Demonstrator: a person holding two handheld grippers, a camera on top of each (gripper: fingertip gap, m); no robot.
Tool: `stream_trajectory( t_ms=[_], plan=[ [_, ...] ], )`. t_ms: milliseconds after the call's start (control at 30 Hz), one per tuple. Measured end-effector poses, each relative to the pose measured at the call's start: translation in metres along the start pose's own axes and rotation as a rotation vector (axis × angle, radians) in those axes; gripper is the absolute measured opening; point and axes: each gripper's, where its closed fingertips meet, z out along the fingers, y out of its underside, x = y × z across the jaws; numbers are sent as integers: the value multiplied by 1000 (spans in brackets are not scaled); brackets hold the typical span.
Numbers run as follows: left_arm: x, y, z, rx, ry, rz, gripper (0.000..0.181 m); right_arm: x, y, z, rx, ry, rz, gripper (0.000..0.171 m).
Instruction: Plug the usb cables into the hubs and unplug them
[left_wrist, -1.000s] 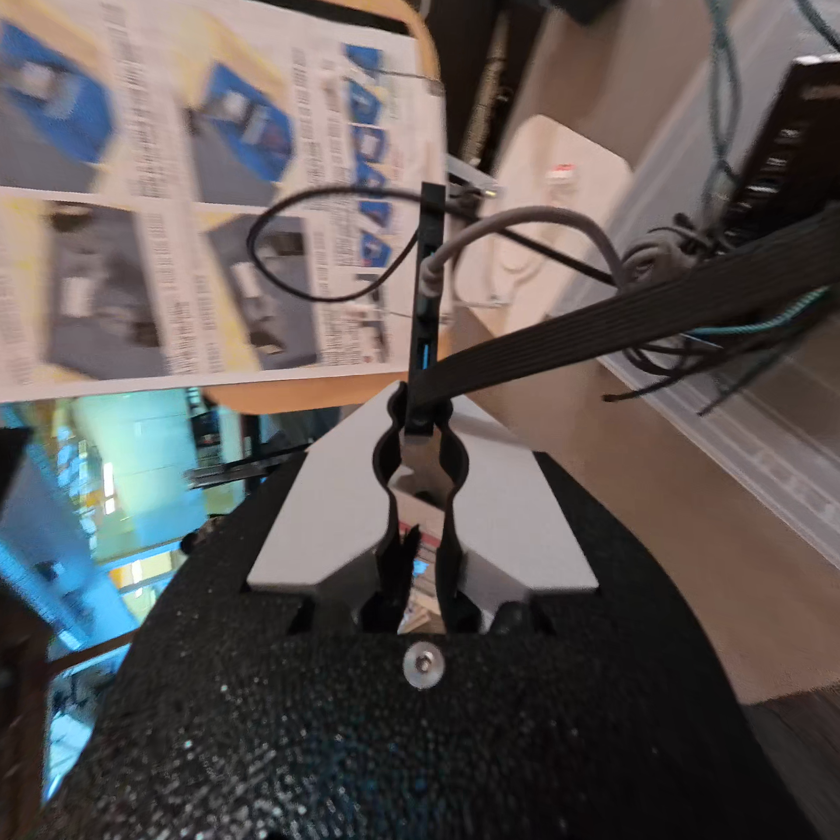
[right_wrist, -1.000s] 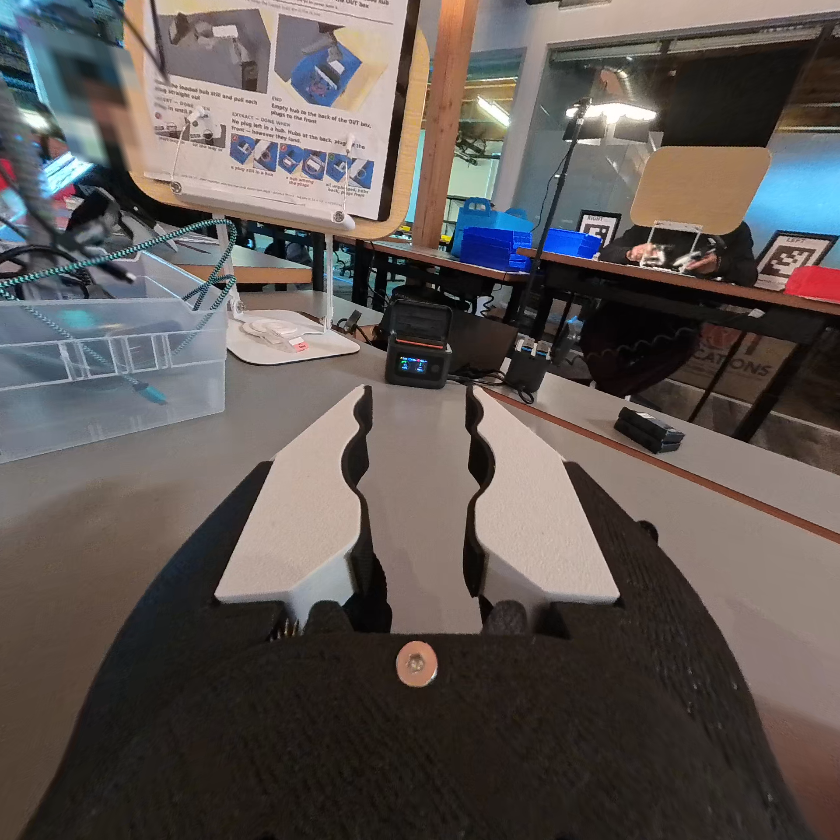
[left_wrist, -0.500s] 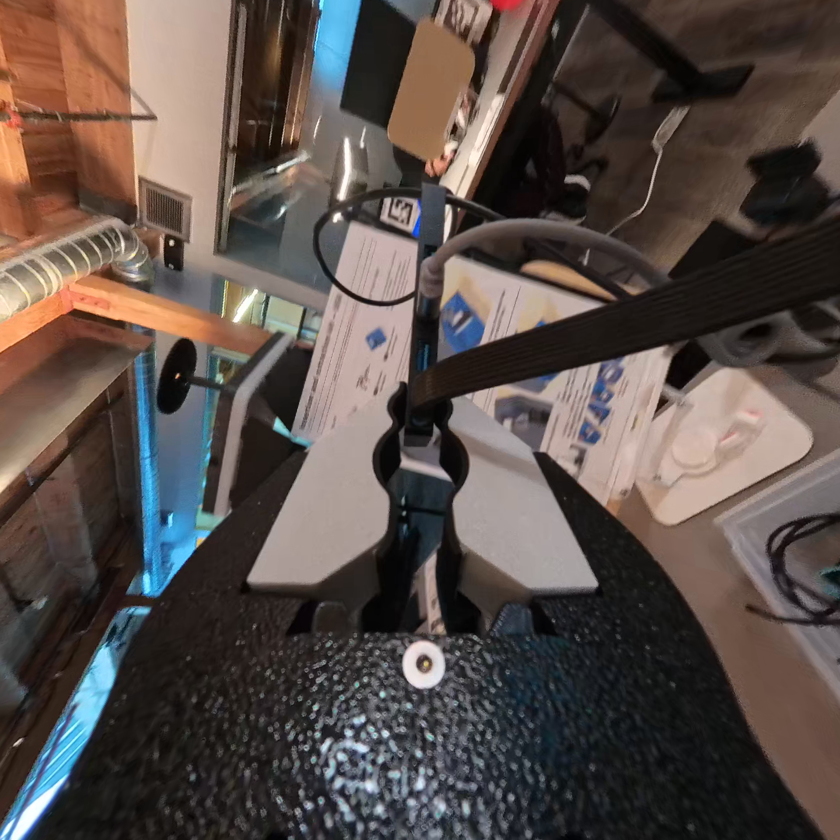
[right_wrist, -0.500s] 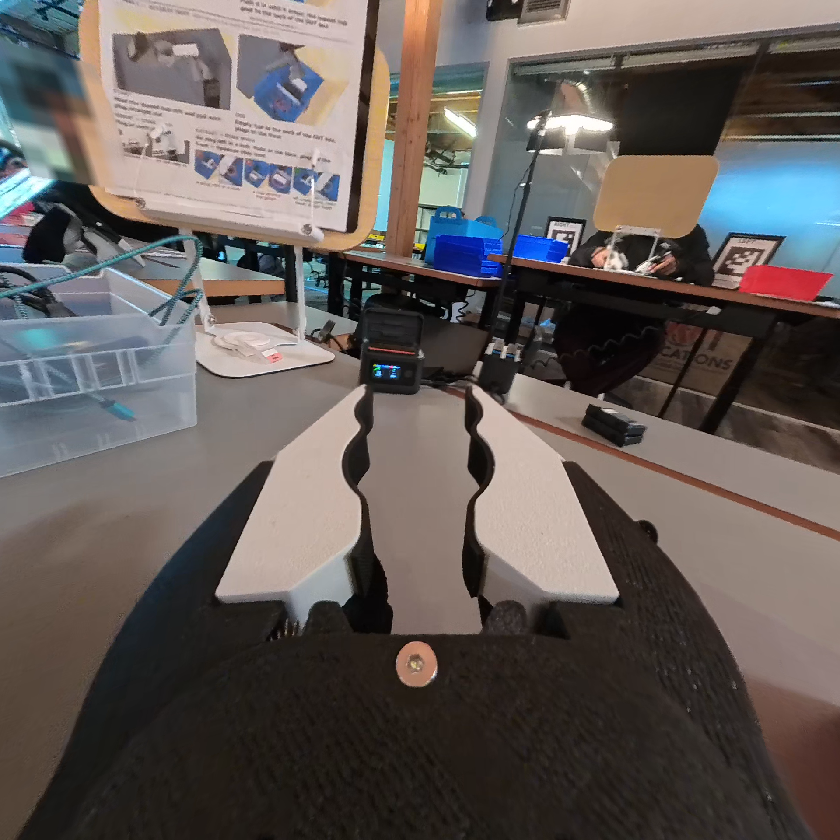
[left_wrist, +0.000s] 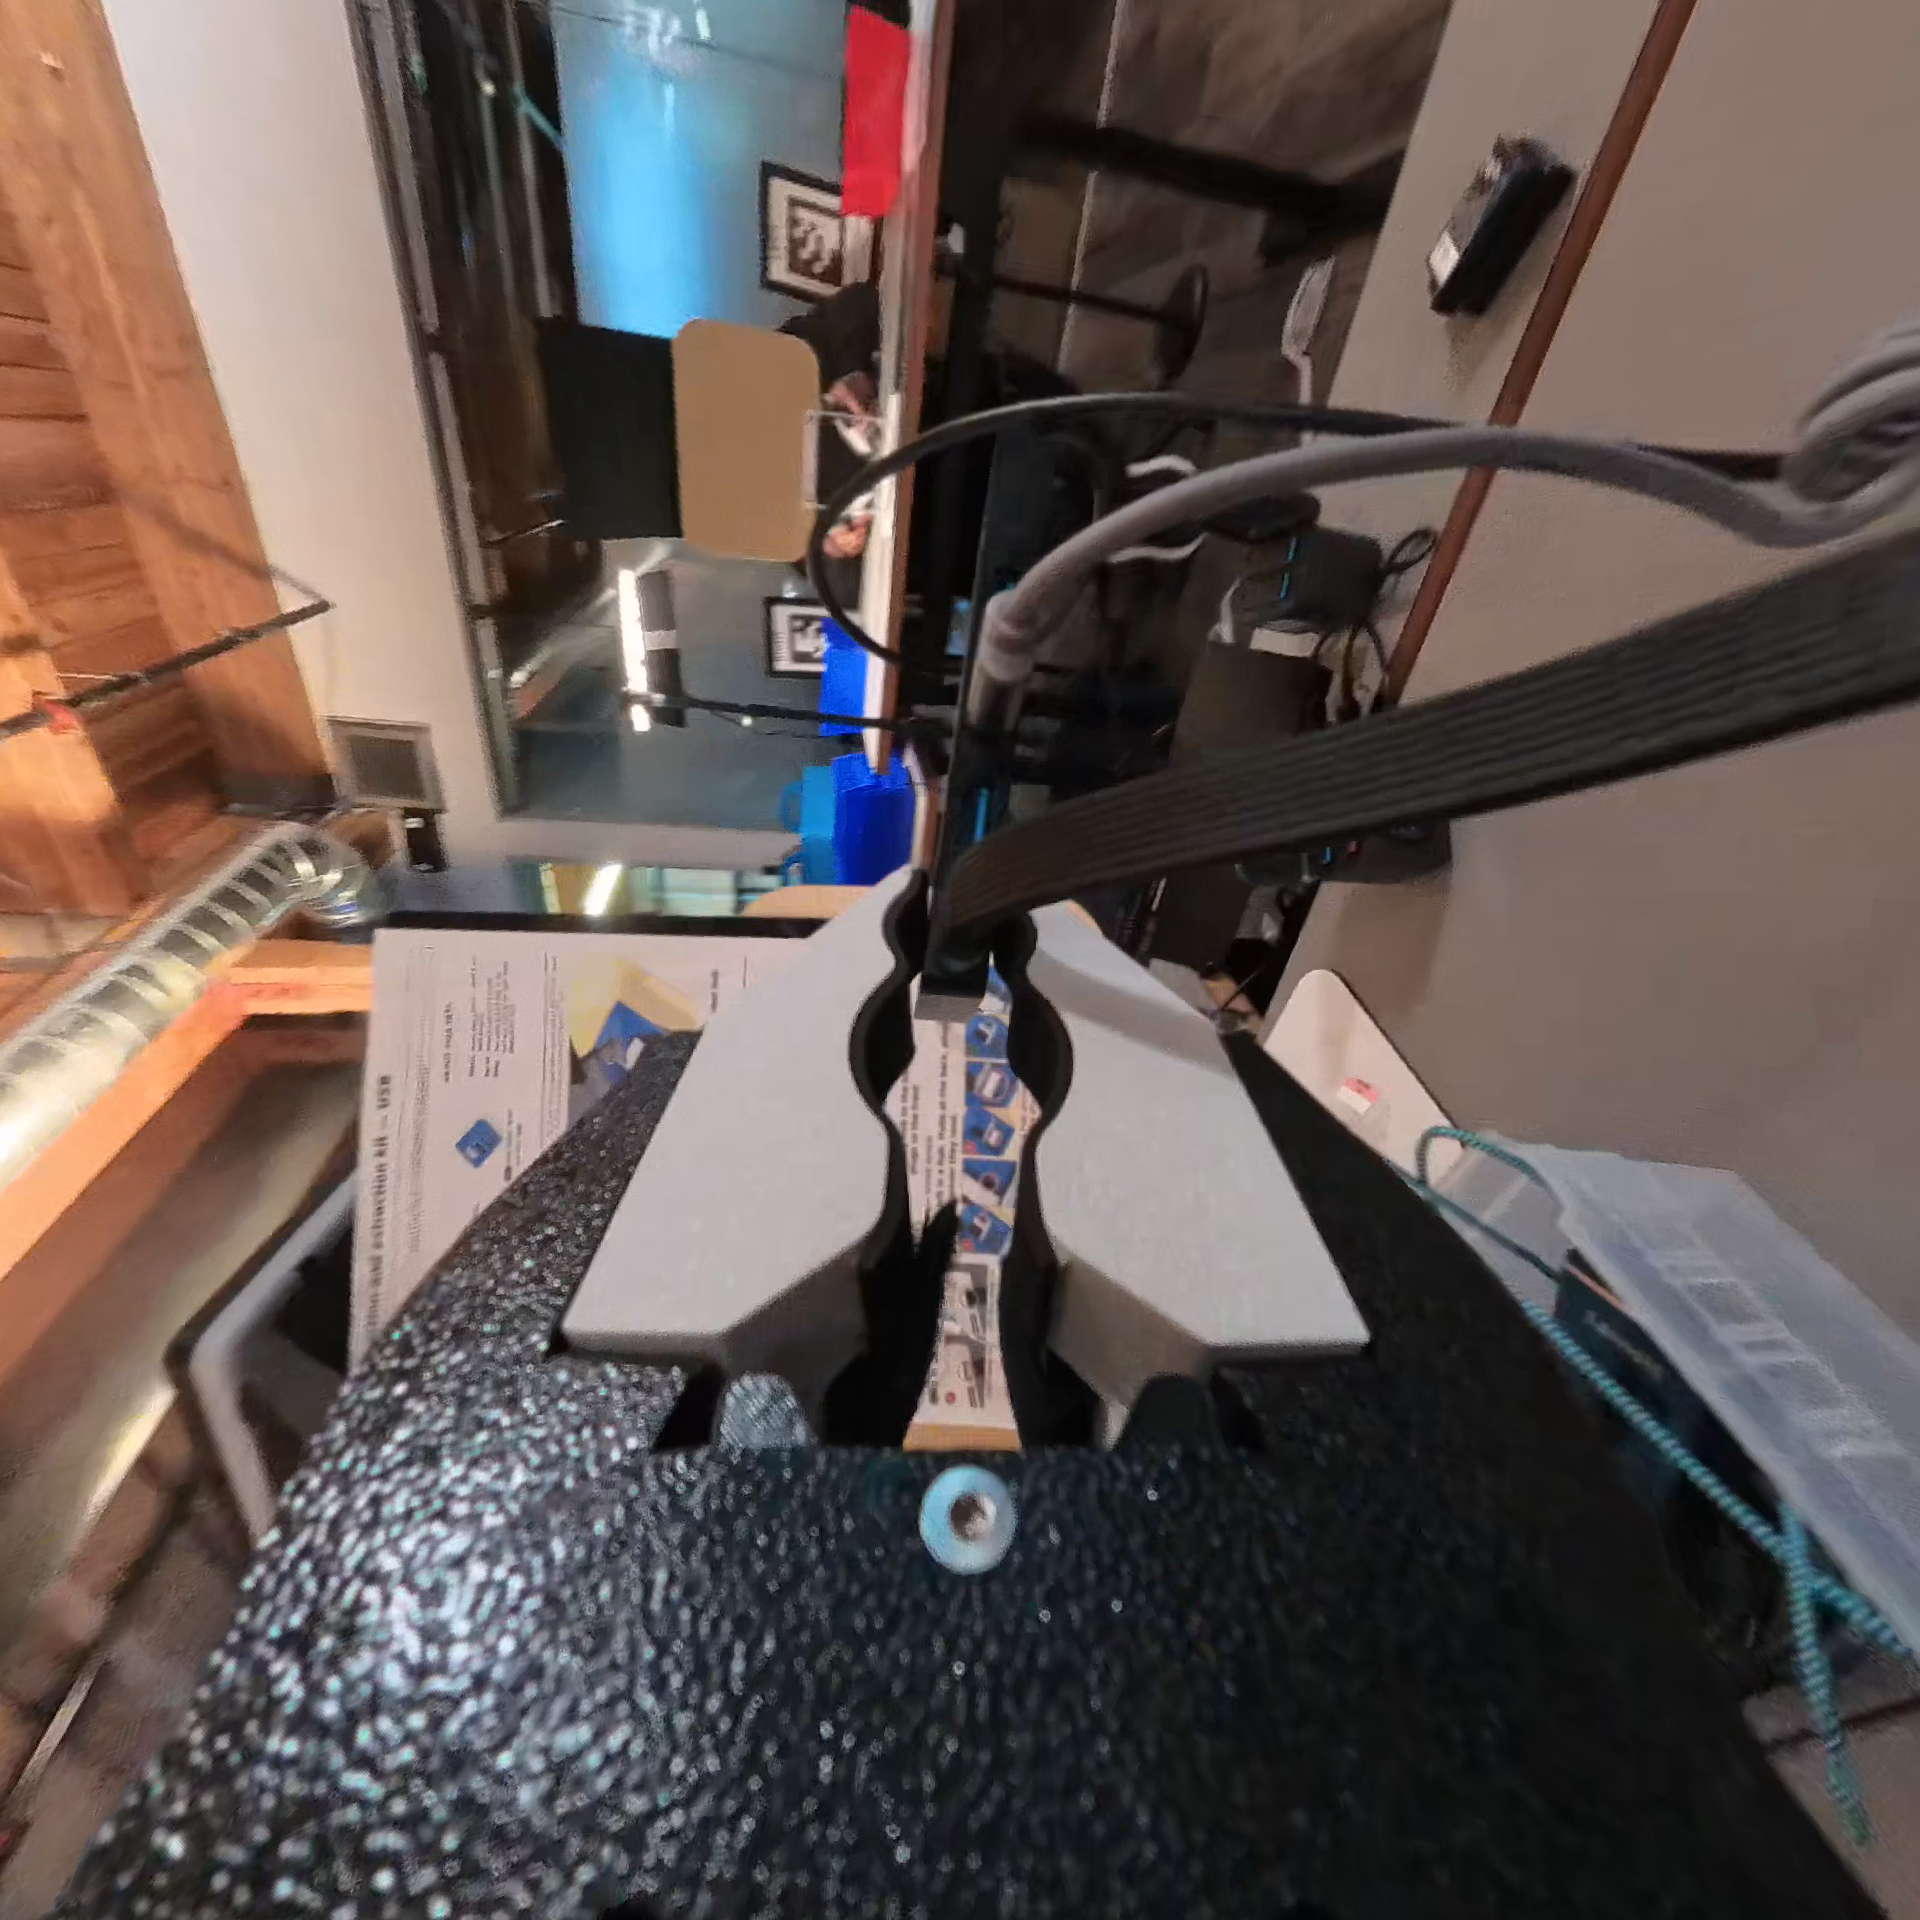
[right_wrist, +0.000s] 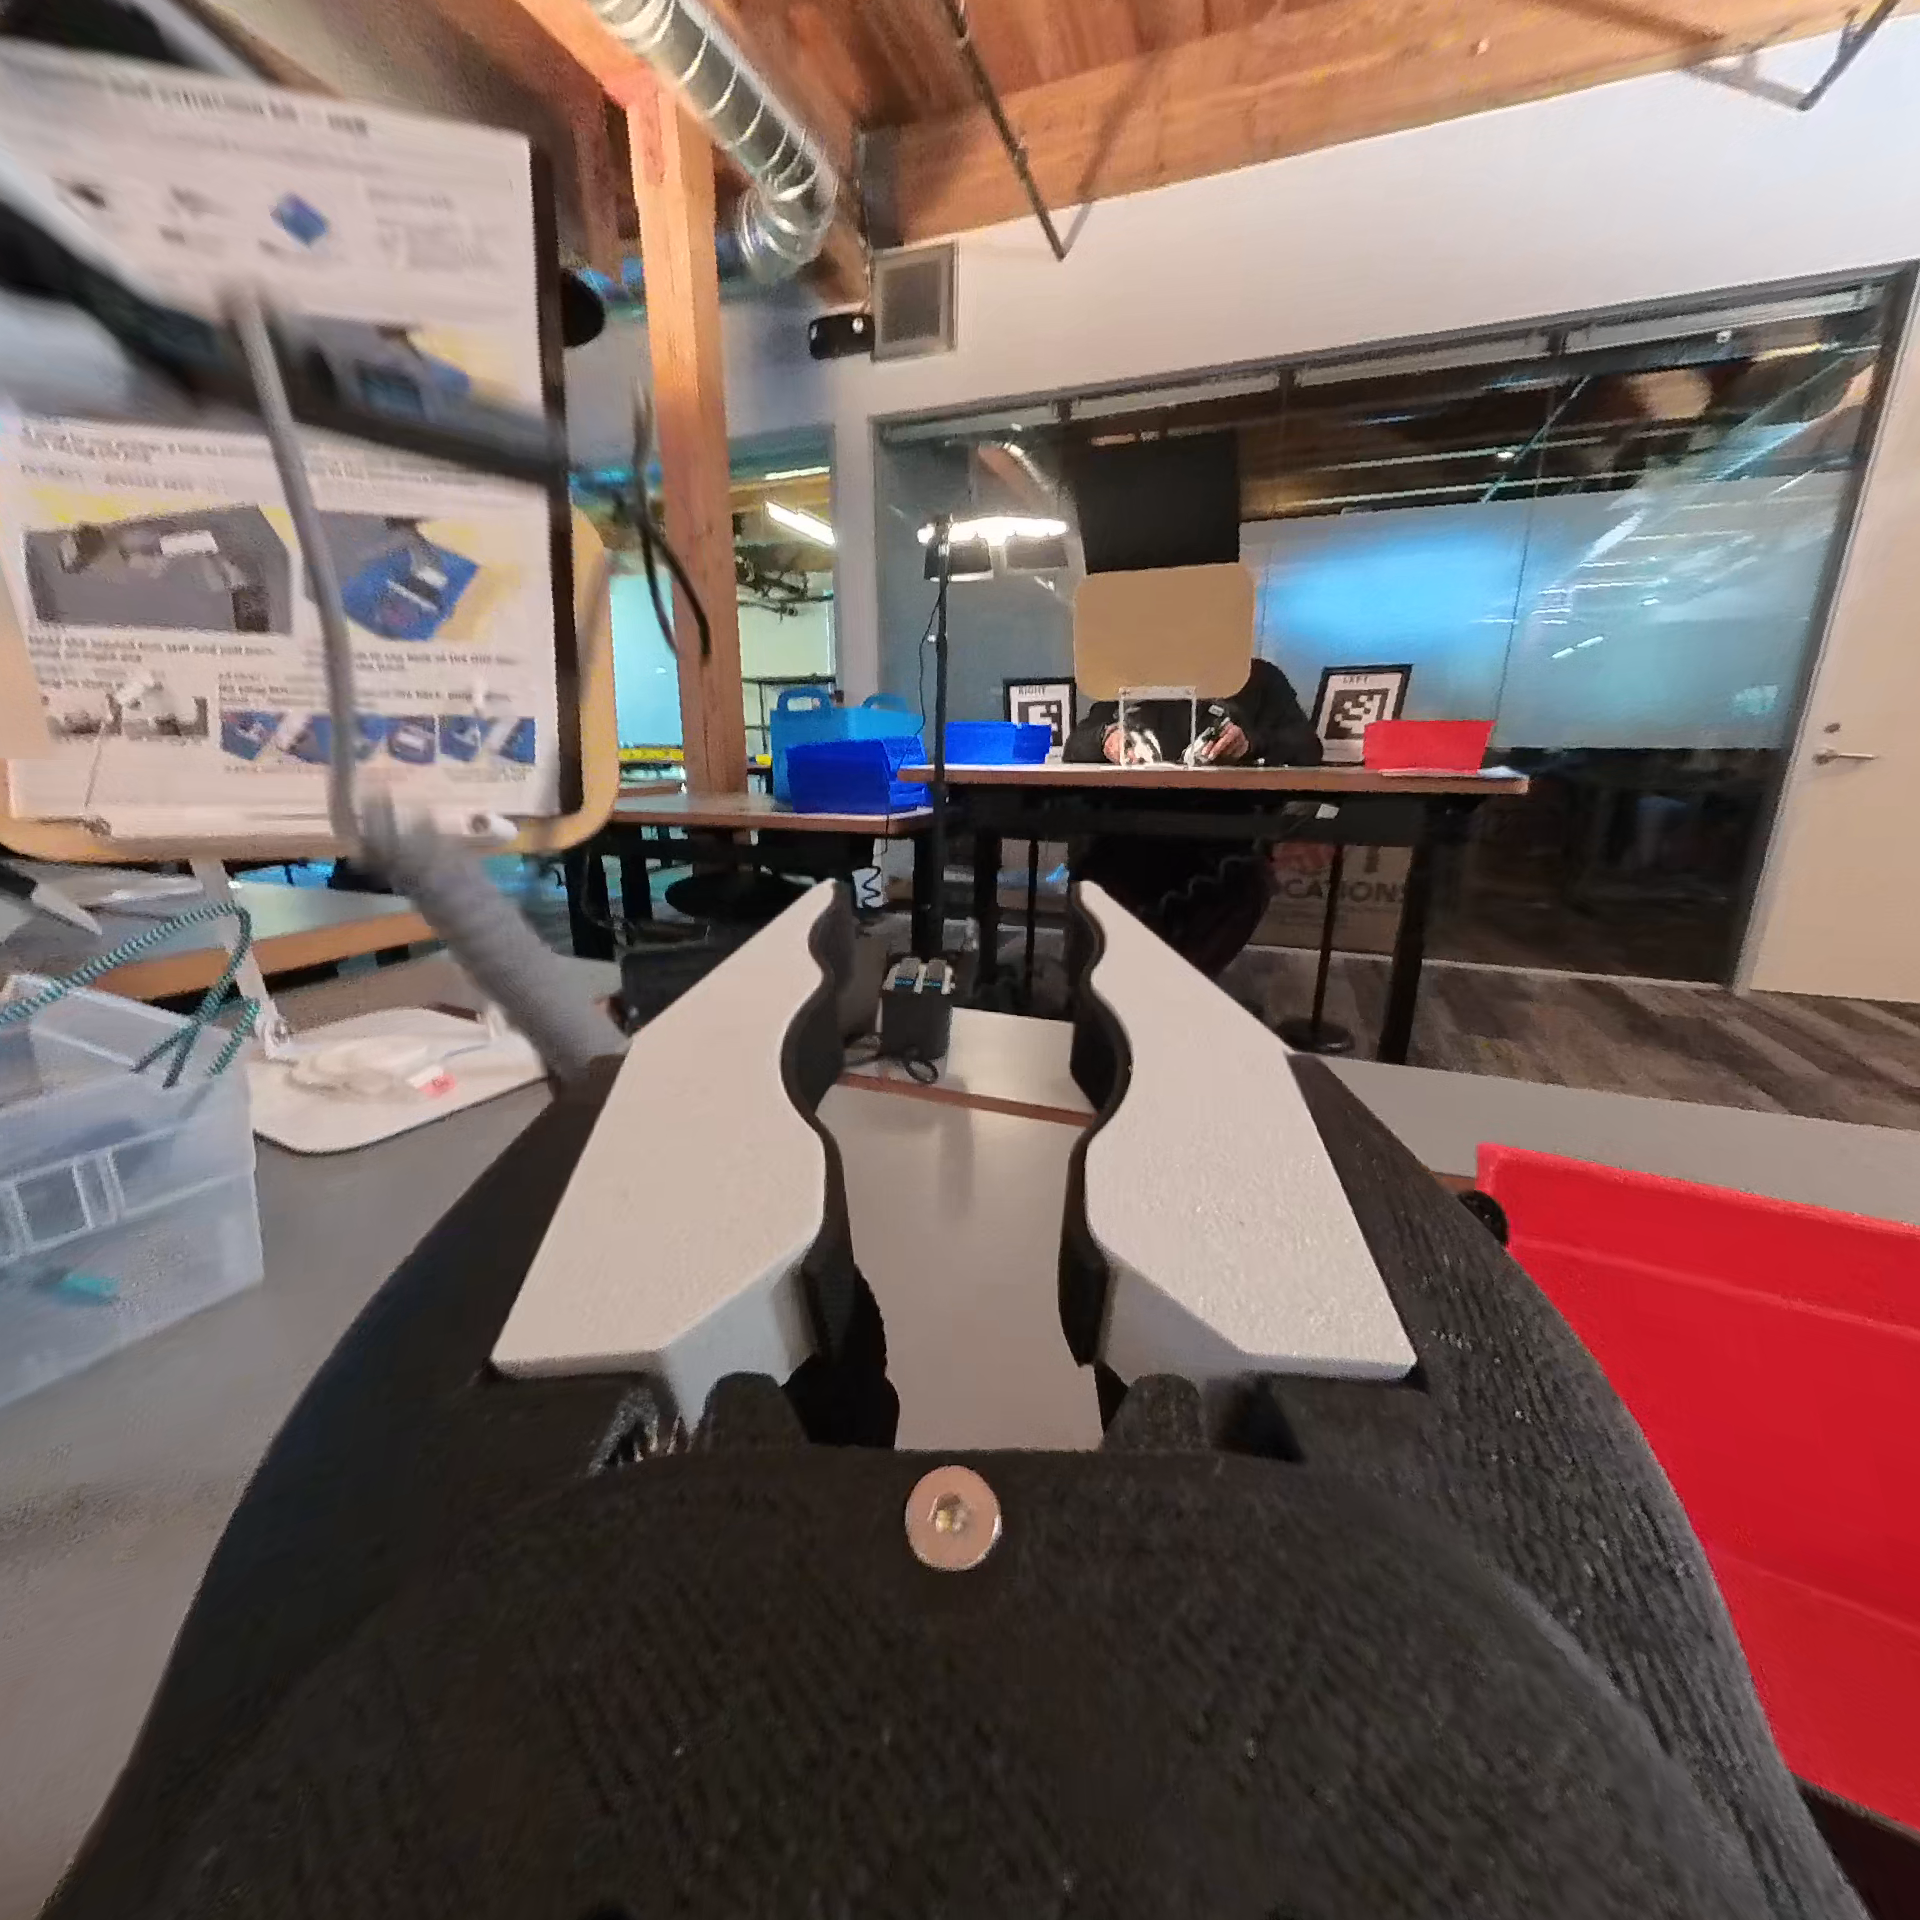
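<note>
Two pairs of tongs share our worktop (right_wrist: 966, 1174). Our left tongs (left_wrist: 964, 940) are pinched tight on the near end of a thin black hub (left_wrist: 961, 790), held up in the air and seen edge-on. From its side a grey cable (left_wrist: 1247, 488) stays plugged in and arcs off to the right, with a thin black cable (left_wrist: 1039, 416) looping above it and a flat black ribbon cable (left_wrist: 1455, 748) leaving beside the tips. Our right tongs (right_wrist: 954, 935) stand parted with nothing between them, low over the grey surface. A red bin (right_wrist: 1714, 1403) lies just beside them on the right; a clear box (right_wrist: 125, 1195) of cables and an instruction sheet (right_wrist: 281, 468) on a stand sit to the left.
</note>
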Motion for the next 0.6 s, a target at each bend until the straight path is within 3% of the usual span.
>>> stream_trajectory(
  t_ms=[33, 100, 200, 267, 400, 500, 600],
  plan=[
    [16, -4, 0, -7, -39, 31, 10, 0, -4, -2, 10, -3, 17, 39],
    [42, -9, -2, -16, -127, 104, 9, -3, -9, -4, 8, -39, 72, 38],
    [73, -14, -9, 8, -249, 189, 9, -34, -8, -10, -92, -264, 244, 32],
    [88, -20, -16, 53, -337, 246, 9, -60, -10, -16, -189, -457, 430, 35],
    [111, -29, -26, 115, -417, 256, 9, -95, -4, -17, -433, -668, 809, 45],
    [119, -35, -31, 141, -445, 237, 9, -107, -1, -11, -505, -716, 1018, 59],
    [126, -42, -37, 177, -456, 241, 9, -116, -5, -6, -492, -762, 1137, 54]
  ],
)
